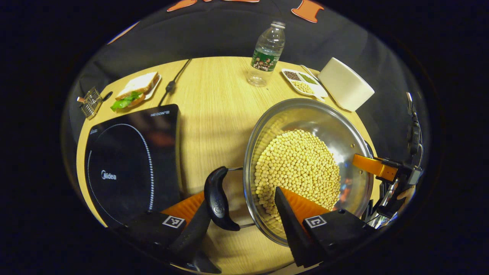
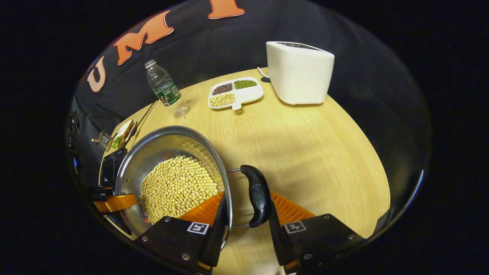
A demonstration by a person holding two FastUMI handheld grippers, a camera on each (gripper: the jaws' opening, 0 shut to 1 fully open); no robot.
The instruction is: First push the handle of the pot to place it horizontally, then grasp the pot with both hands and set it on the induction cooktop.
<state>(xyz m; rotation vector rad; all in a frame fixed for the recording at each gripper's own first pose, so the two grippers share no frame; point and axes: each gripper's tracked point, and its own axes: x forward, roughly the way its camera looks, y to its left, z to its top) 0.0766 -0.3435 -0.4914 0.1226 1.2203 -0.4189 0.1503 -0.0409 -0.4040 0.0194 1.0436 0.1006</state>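
Observation:
A steel pot (image 1: 344,133) full of soybeans sits on the wooden table, right of the black induction cooktop (image 1: 130,164). My left gripper (image 1: 242,198) is open, straddling the pot's near black handle (image 1: 217,198): one finger touches the handle's outer side, the other hangs inside over the beans. In the right gripper view my right gripper (image 2: 246,202) is closed on the opposite handle (image 2: 258,194) and the pot (image 2: 160,149) wall, one finger inside the rim, one outside the handle. Each gripper appears across the pot in the other's view: right gripper (image 1: 382,168), left gripper (image 2: 114,202).
Behind the pot stand a water bottle (image 1: 267,53), a white divided dish of grains (image 1: 303,82) and a white toaster (image 1: 345,84). A sandwich on a plate (image 1: 135,91) and a small wire basket (image 1: 91,102) lie beyond the cooktop, whose cord (image 1: 172,84) runs back.

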